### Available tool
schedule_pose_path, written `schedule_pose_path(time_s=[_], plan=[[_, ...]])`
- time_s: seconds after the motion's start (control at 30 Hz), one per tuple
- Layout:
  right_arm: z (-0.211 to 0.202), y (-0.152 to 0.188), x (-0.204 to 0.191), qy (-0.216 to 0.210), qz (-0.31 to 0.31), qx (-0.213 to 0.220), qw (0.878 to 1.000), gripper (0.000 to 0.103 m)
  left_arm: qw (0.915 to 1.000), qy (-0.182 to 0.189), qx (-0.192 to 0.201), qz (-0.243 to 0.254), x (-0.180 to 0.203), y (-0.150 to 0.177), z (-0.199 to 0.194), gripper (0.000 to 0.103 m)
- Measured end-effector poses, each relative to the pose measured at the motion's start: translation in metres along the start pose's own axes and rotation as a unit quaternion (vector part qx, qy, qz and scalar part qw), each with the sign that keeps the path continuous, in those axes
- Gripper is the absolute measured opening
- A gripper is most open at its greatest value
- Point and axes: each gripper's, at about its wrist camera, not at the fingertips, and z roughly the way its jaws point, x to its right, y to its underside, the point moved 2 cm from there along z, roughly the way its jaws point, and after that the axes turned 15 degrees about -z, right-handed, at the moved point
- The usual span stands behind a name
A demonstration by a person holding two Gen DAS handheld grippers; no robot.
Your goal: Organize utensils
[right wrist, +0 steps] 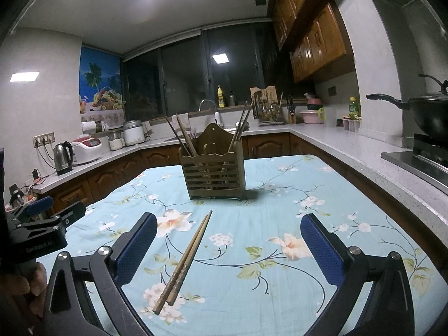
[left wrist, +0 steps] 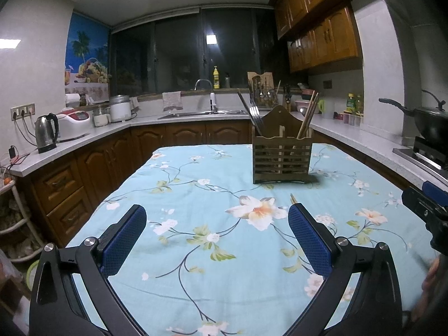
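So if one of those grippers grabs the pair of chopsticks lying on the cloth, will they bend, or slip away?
The chopsticks look like rigid wood, so probably no bending. They are thin and lie flat on the soft tablecloth, so pinching them may be fiddly, and one could roll aside. They lie loose side by side, so they may separate when lifted.

The utensil holder stands on the surface, toward its far end. Chopsticks lie flat on the surface before the holder, nearer its left side. More chopsticks and a fork stand inside the holder.
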Motion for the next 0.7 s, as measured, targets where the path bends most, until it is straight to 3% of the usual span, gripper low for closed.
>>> schedule_pose_path(time_s=[0.7], plan=[[0.0008,-0.0050,-0.0001,0.000,-0.001,-0.005,1.000,0.103,0.9997,0.020,-0.012,0.000,0.0063,-0.0057,0.0046,0.103]])
